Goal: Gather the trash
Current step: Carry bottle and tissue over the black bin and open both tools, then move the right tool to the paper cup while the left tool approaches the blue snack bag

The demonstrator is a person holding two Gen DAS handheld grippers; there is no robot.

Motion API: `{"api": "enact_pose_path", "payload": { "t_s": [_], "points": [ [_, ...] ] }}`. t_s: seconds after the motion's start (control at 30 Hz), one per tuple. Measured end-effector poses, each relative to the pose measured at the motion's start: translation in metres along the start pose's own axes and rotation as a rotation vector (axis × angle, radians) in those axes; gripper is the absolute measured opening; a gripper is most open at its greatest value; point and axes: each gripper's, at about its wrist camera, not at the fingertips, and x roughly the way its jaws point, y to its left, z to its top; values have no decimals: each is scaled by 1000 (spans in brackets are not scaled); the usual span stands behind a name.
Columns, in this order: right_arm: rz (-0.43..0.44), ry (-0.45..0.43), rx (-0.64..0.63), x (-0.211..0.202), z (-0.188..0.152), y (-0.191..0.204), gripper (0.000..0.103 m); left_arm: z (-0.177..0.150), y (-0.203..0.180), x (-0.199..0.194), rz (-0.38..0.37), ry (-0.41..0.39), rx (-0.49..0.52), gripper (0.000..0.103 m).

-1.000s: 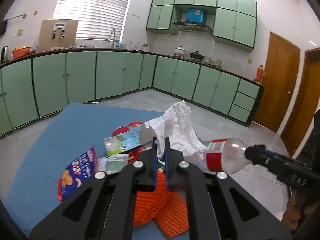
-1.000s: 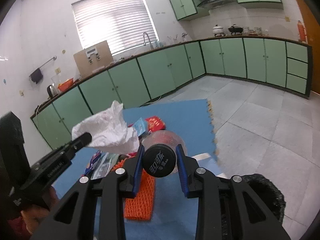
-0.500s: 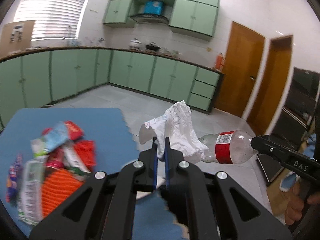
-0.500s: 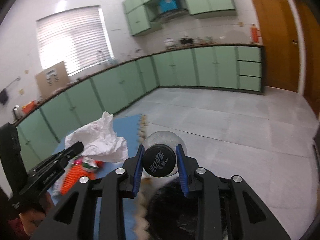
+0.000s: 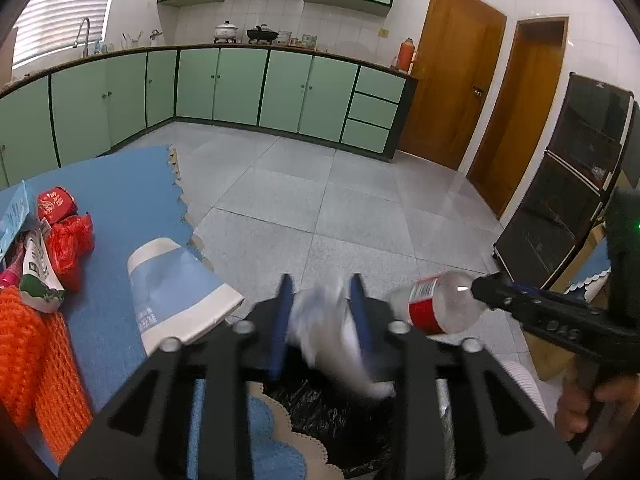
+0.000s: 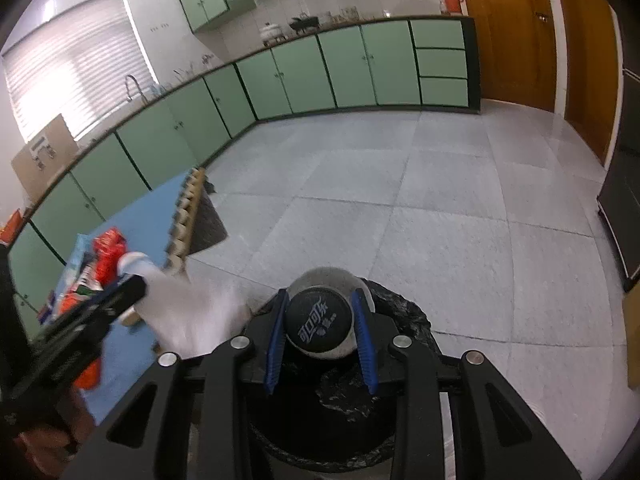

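Both grippers now over bin [image 6: 404, 312]; right view shows bottle [image 6: 320, 322] cap.

We look from the left wrist camera along its own fingers [image 5: 280, 320], tilted down over the black-lined bin [image 5: 340, 420] close below, with the blue mat [image 5: 120, 208] at the left edge and the wooden doors [image 5: 452, 76] to the right. From the right wrist camera we face the same way, down over the bin's rim [image 6: 404, 312], close in. Both views share the bin, the grey tiled floor [image 6: 400, 220], the mat's toothed edge, the green cabinets [image 5: 240, 84], and each shows the other gripper at its side.
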Motion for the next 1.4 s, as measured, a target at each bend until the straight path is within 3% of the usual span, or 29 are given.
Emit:
{"api": "enact_pose_path", "payload": {
  "t_s": [0.13,0.27,0.43,0.53,0.7,0.9,1.0,1.27,1.4],
  "points": [
    [-10,52,27,22,-3,-9,41,4,9,-1,11,-6,-13,37],
    [-7,51,27,24,2,-8,45,10,19,-16,51,-37,-19,43],
    [46,-10,-16,9,11,16,64,10,42,-52,168,-101,-17,63],
    [100,-45,-47,5,17,40,74,8,54,-74,246,-139,-14,69],
    [161,-105,-158,9,14,97,84,0,86,-107,375,-183,-45,73],
    [206,-92,-239,40,6,147,84,-11,115,-125,502,-188,-102,74],
    [216,-65,-260,59,3,164,84,-14,127,-128,532,-186,-129,74],
    [225,26,-252,98,6,163,84,-12,136,-130,550,-190,-134,75],
    [251,72,-249,108,5,161,79,-10,136,-126,547,-188,-132,76]
  ]
}}
